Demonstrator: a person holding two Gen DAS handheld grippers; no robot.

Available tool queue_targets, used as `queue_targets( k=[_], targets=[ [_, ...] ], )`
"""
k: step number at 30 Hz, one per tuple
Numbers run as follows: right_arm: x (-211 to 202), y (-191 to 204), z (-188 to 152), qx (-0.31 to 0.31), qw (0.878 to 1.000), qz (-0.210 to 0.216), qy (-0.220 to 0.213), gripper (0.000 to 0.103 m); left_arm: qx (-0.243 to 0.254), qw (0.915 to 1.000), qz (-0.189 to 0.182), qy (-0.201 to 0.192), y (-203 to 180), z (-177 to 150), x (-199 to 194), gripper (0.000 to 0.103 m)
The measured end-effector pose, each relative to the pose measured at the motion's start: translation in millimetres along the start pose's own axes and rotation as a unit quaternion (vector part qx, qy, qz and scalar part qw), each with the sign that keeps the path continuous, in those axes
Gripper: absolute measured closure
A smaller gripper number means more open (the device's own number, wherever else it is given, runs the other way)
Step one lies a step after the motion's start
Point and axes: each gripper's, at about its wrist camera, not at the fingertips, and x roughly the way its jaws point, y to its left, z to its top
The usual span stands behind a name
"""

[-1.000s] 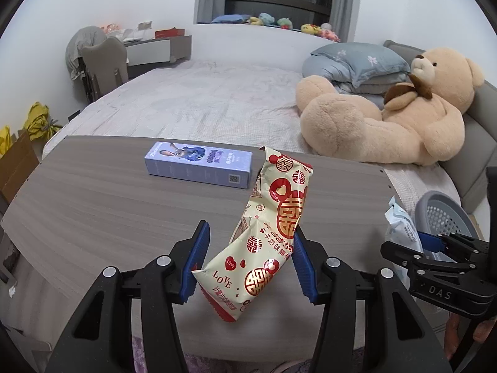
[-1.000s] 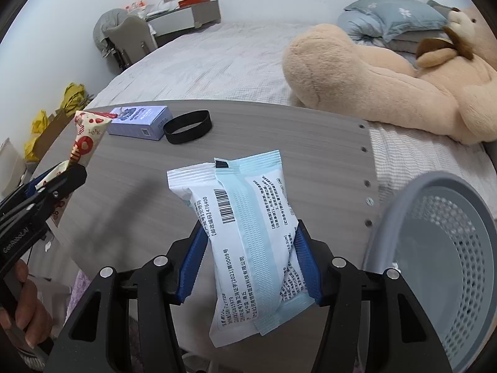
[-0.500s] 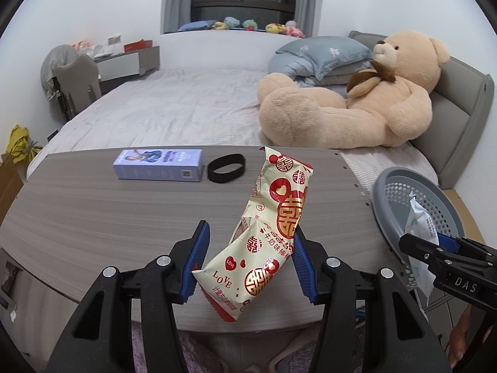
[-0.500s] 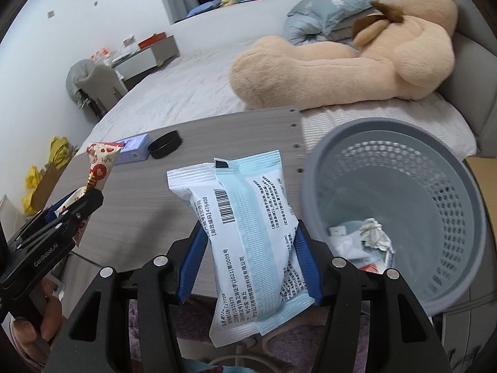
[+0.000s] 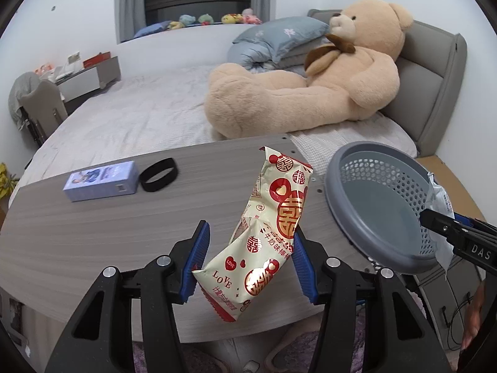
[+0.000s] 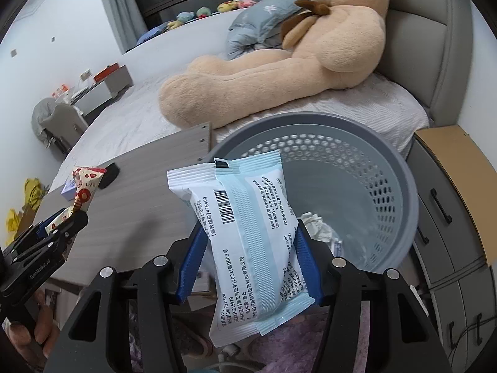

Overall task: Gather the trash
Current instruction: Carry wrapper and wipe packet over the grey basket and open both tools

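Bed [image 5: 130, 118] fills the background, a big tan teddy bear [image 5: 310, 87] sprawled across it against grey-blue pillows [image 5: 279, 43]. In front, a grey wood-grain tabletop [image 5: 77, 236]. Just off its right end stands a grey perforated waste basket [image 6: 388, 168], rim near the tabletop's edge; crumpled white paper [image 6: 316, 227] and a few smaller scraps lie at its bottom, though what those scraps are is hard to tell through the mesh. A cabinet with dark handles [image 6: 447, 242] sits just right of the basket. On the tabletop's far side, a lavender box [image 5: 101, 180] lies flat, a black ring band [image 5: 159, 174] just beside it. Right gripper [image 6: 250, 258]: blue fingers [image 6: 191, 264] pinching a white and pale-blue sealed packet [image 6: 245, 233] by its lower half, packet upright, held in front of and overlapping the basket's near rim in the right wrist view. Left gripper [image 5: 248, 264]: blue fingers [image 5: 194, 264] pinching a cream snack wrapper with red print [image 5: 264, 233], wrapper tilted up to the right, held over the tabletop's near right part, close to the basket. A hand [image 6: 28, 335] shows at the lower left of the right wrist view, gripping the left tool.
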Motion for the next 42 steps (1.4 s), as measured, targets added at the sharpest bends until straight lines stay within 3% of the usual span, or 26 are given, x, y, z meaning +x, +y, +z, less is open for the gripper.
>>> queue_targets(
  k=[16,23,27,30,33,42],
  targets=[
    [10.0,-74.9,25.1,0.06,0.998,-0.031,0.0,0.048,0.072,0.9948,-0.067,0.026,-104.4,43.4,46.9,0.052],
    [22.5,-100.4,38.0,0.073,0.997,-0.024,0.004,0.049,0.086,0.9926,-0.081,0.028,-138.0,55.8,61.0,0.05],
    [28.2,-107.6,41.1,0.074,0.997,-0.018,0.005,0.048,0.089,0.9919,-0.085,0.033,-147.7,57.3,66.4,0.048],
    [29.7,-109.4,42.3,0.074,0.997,-0.014,0.003,0.047,0.09,0.9923,-0.079,0.034,-150.4,57.8,68.2,0.038],
    [30.3,-110.9,42.6,0.071,0.997,-0.018,0.0,0.034,0.087,0.9931,-0.071,0.034,-150.0,58.2,69.6,0.03],
    [30.3,-113.9,36.1,0.081,0.997,-0.013,0.002,0.034,0.073,0.9949,-0.059,0.038,-142.0,55.5,68.0,0.021]
  ],
)
